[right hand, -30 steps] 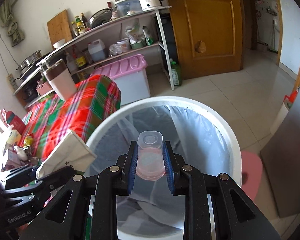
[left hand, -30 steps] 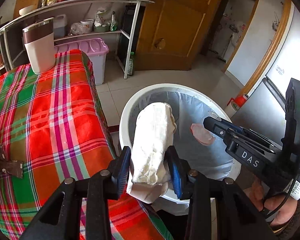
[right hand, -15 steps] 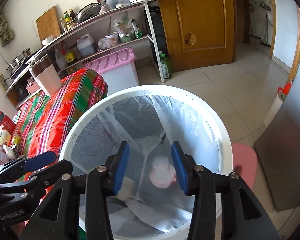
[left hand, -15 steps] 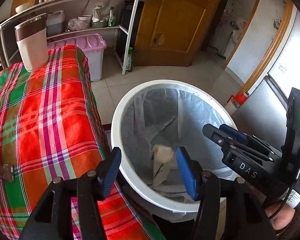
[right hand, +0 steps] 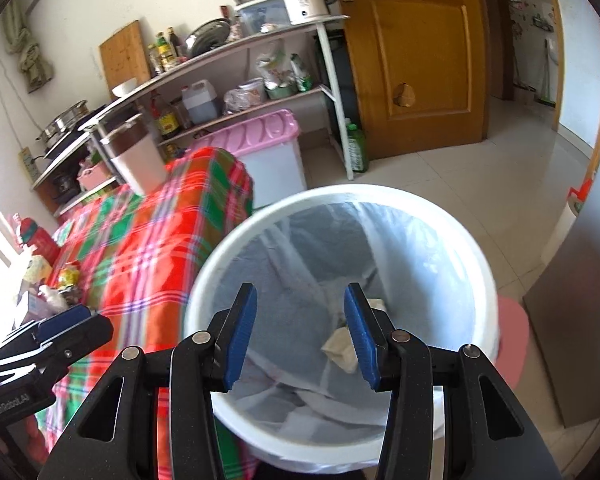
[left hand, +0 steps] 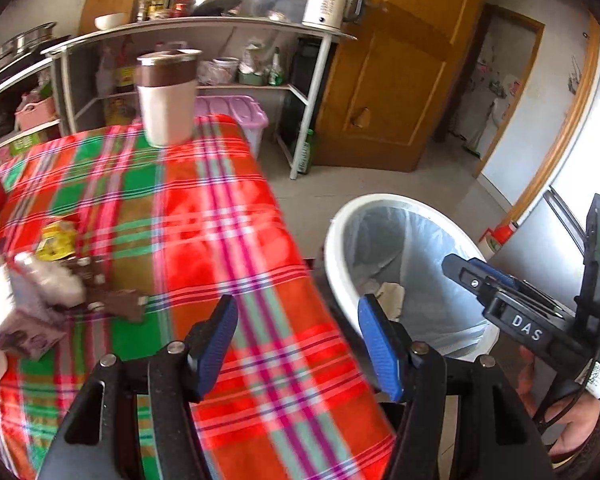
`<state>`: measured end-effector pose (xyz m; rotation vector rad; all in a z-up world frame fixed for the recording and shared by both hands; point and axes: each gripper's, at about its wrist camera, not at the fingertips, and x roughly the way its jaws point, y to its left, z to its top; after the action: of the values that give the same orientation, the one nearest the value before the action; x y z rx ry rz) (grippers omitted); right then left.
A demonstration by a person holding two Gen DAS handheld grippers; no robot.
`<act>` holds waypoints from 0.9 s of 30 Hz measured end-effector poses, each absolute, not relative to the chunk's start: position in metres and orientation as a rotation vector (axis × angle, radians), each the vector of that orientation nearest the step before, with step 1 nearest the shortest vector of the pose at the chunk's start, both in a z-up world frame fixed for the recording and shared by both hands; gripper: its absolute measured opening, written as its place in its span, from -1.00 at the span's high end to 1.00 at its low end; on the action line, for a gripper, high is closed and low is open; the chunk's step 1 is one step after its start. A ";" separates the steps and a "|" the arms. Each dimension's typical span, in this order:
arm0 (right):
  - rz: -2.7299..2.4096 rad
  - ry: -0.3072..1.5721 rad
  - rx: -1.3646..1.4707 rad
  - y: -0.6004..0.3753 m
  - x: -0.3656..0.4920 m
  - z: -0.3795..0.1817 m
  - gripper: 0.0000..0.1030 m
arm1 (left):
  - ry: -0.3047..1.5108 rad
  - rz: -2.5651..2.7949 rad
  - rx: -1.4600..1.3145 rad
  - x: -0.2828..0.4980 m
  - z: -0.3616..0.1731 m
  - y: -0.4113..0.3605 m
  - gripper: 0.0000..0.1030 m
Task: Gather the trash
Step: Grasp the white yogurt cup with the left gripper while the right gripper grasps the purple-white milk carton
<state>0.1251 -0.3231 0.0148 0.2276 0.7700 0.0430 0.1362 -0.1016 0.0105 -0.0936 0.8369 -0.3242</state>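
Two tools, both spread wide and holding nothing | right tool (right hand: 300, 332) above white bin (right hand: 476, 264), crumpled paper trash (right hand: 338, 346) inside | left tool (left hand: 298, 340) over plaid worktop (left hand: 204, 220) beside bin; litter pile (left hand: 56, 280) farther left

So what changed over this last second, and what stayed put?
Both grippers let go: the left gripper dropped its white wad and the right gripper its plastic cup into the bin. Both are open and empty; the left has swung back over the table. The tumbler and bin stayed.
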 end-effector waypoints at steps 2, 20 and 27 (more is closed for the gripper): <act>0.074 0.759 0.210 -0.308 0.123 0.020 0.10 | 0.818 -0.288 -0.105 0.130 0.014 -0.084 -0.29; 0.413 0.743 0.086 -0.124 0.127 0.030 0.05 | 0.722 0.078 -0.230 0.081 0.016 0.093 -0.38; 0.534 0.720 0.050 -0.068 0.123 0.030 -0.15 | 0.738 0.139 -0.281 0.072 0.001 0.142 -0.41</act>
<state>0.1226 -0.0685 0.0305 0.0499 0.7197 0.5336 0.0720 0.1416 0.0006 -0.2810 0.7384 0.1390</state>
